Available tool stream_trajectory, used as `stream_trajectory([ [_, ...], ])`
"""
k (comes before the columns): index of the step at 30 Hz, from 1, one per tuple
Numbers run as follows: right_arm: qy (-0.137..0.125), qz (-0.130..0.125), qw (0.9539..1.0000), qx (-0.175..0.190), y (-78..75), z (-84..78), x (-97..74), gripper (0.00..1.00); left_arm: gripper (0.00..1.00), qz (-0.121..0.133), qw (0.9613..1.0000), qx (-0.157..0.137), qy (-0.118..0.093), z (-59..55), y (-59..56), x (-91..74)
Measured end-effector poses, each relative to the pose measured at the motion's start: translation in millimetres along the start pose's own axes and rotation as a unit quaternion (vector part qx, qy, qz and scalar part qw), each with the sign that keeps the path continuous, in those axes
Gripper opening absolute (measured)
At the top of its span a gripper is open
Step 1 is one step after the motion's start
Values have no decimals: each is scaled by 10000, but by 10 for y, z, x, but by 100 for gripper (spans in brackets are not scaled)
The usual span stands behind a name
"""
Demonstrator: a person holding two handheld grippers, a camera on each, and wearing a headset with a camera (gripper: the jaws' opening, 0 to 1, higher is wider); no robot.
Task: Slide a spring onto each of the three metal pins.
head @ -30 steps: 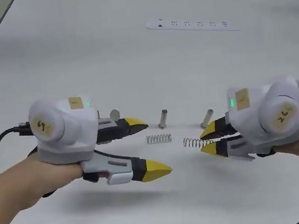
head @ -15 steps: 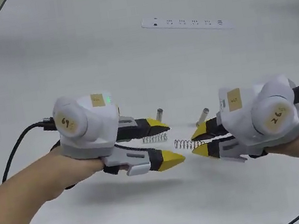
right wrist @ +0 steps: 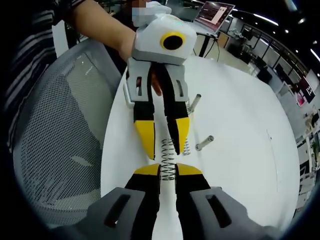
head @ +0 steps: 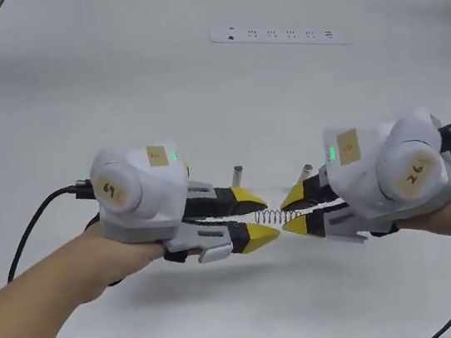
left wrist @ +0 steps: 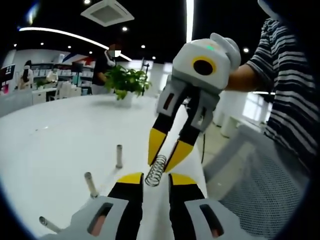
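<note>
Over the near edge of the bare white worktop (head: 199, 97), the right gripper (right wrist: 168, 171) has its yellow-tipped jaws pressed onto one end of a thin coiled steel spring (right wrist: 168, 159), holding it in the air, level, towards the left gripper (left wrist: 156, 179). The left gripper's jaws are spread, and the spring's free end lies between their tips. Three short grey metal pins (left wrist: 119, 156) sit on the worktop just beyond the grippers, none with a spring on it. A second coiled spring (right wrist: 186, 146) lies flat beside one pin. A white power strip (head: 278, 35) lies towards the far edge.
</note>
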State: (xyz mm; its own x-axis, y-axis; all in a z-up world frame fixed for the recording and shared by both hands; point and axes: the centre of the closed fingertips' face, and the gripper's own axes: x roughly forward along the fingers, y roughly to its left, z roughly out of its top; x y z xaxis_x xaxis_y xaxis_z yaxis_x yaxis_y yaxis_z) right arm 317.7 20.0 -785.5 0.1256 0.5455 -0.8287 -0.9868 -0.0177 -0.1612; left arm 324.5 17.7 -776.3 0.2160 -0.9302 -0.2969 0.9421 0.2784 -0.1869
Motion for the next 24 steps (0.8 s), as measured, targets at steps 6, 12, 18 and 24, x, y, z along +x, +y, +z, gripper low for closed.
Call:
stream_trajectory([
  [6, -17, 23, 10000, -36, 2, 16, -8, 8, 4, 4, 9999, 104, -3, 4, 30, -17],
  [12, -25, 45, 10000, -41, 5, 24, -7, 8, 3, -101, 9999, 130, -3, 16, 20, -23],
  [18, -75, 60, 10000, -9, 14, 33, -21, 8, 2, -213, 9997, 99, -12, 39, -4, -28],
  [24, -92, 87, 9999, -23, 29, 29, -28, 8, 2, -279, 9996, 98, 13, 49, -34, -27],
])
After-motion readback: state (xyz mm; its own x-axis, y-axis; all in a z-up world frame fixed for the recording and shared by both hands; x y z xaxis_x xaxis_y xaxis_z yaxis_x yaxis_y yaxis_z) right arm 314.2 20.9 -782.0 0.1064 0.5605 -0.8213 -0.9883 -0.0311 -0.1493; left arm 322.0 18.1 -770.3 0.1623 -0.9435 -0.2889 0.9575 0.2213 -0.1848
